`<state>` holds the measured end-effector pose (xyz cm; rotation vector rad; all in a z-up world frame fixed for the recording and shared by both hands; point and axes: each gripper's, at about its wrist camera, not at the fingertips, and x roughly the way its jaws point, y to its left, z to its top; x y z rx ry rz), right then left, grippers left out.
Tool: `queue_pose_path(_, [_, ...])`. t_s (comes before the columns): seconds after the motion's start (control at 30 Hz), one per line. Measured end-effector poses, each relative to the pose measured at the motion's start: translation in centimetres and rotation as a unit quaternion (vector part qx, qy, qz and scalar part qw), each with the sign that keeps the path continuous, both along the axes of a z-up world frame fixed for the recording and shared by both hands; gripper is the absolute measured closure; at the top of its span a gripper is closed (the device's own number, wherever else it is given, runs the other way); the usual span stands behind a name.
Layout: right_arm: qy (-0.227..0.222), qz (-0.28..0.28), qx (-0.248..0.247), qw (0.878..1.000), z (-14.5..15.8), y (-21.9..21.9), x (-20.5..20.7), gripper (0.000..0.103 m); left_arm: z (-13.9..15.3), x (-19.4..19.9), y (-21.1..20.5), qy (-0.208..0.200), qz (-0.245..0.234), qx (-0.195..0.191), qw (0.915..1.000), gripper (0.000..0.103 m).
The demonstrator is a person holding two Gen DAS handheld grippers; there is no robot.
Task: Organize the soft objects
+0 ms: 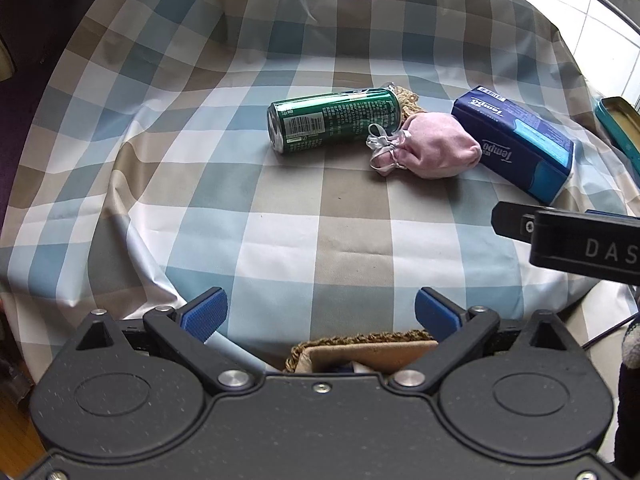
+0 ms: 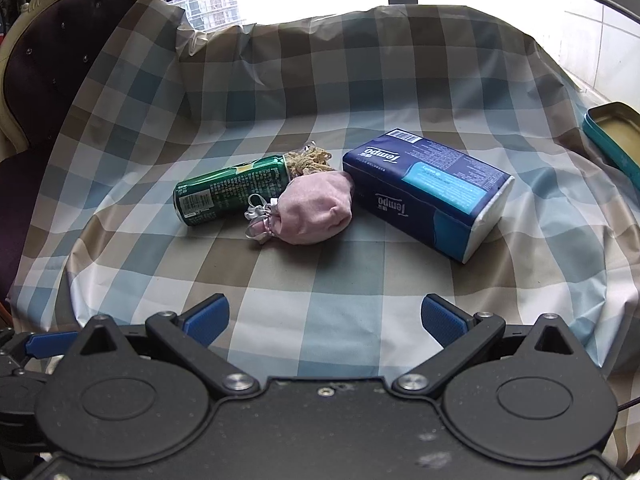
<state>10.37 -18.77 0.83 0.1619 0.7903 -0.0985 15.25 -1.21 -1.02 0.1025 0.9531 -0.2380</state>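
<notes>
Readable text: tissue pack (image 2: 424, 194) says "Tempo" (printed twice on the sides facing us, upside down from here), barcode on its far end. Can (image 2: 230, 194) is green, lying on its side, barcode plus small print too fine to read. "DAS" on the right gripper's body, seen at the edge of the left wrist view.

Count: one can, one tissue pack, one pink pouch (image 2: 316, 212) tied with a silver ribbon, one tan mesh bundle (image 2: 310, 162) behind the can, one teal tin (image 2: 614, 136) at the right edge.

Pouch sits on the checked cloth (image 2: 340, 280) between can and pack, touching both.

Left gripper (image 1: 318, 312): fingers wide apart, nothing between them; a woven basket (image 1: 360, 350) shows just under it. Right gripper (image 2: 324, 318): fingers apart, empty.
</notes>
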Motion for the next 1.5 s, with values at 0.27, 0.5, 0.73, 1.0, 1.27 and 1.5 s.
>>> queue_pose_path(0.27, [-0.002,0.018,0.0,1.0,-2.2,0.7,7.6,0.0,-0.9,3.2,0.1,0.004,0.007,0.021,0.9997,0.005])
queue_pose_path(0.5, [0.006,0.015,-0.034,0.999,-4.4,1.9,13.1,0.001,-1.1,5.2,0.6,-0.002,0.011,0.022,0.9997,0.005])
queue_pose_path(0.73, [-0.004,0.007,-0.049,0.999,-6.0,1.8,14.8,0.019,-0.6,7.3,0.9,-0.011,0.013,0.017,0.9997,0.006])
queue_pose_path(1.0, [-0.025,0.03,-0.042,0.998,-6.6,1.3,13.1,0.044,1.5,10.4,-0.1,-0.023,0.007,-0.005,0.9997,0.006])
queue_pose_path(1.27, [-0.041,0.05,-0.024,0.998,-7.2,-0.1,11.6,0.042,3.6,15.1,-4.2,-0.029,-0.015,-0.031,0.999,0.006])
queue_pose_path(1.5, [-0.05,0.05,-0.031,0.997,-8.2,-0.7,11.5,0.023,3.3,19.1,-9.2,-0.029,-0.042,-0.015,0.9986,0.006])
